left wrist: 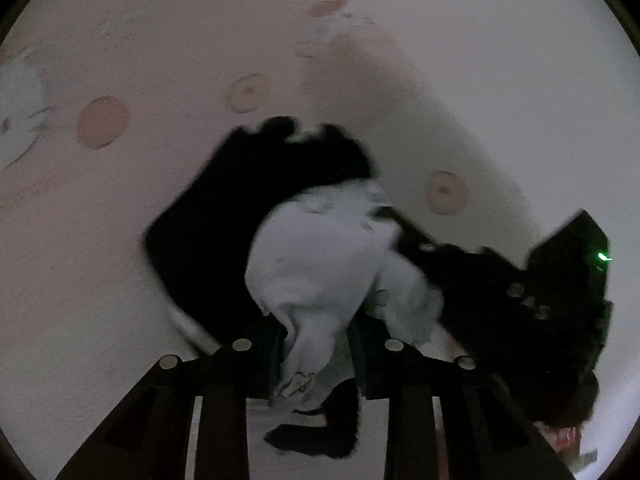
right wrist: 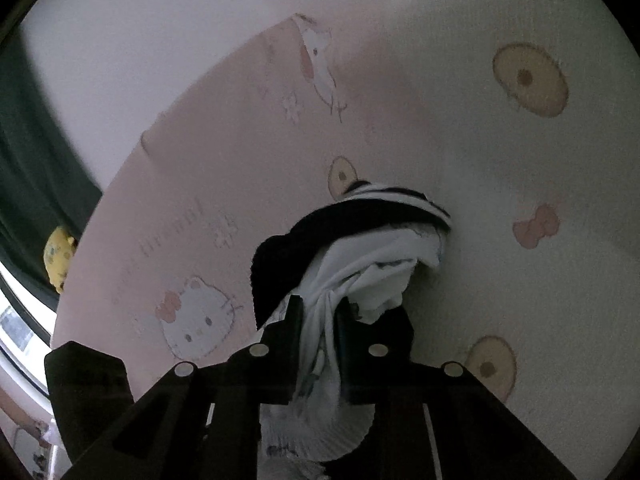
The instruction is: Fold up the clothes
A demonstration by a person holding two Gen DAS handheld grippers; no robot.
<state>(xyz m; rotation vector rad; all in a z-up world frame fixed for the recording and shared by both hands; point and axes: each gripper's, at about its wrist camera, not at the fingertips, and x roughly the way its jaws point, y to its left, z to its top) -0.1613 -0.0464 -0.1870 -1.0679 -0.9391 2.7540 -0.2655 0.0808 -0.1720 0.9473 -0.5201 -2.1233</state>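
A black-and-white garment [left wrist: 320,256] hangs bunched above a pink and white cartoon-print bedsheet [left wrist: 120,200]. In the left wrist view my left gripper [left wrist: 316,344] is shut on a white fold of it, black fabric spreading behind and to the right. My other gripper's black body [left wrist: 572,256] with a green light shows at the right edge. In the right wrist view my right gripper [right wrist: 320,324] is shut on a white gathered part of the same garment [right wrist: 360,264], whose black striped edge [right wrist: 396,200] drapes just beyond the fingers.
The printed sheet [right wrist: 440,128] covers the bed under both grippers. In the right wrist view a dark green curtain [right wrist: 28,152], a yellow toy [right wrist: 60,256] and a bright window [right wrist: 16,332] lie off the bed's left edge.
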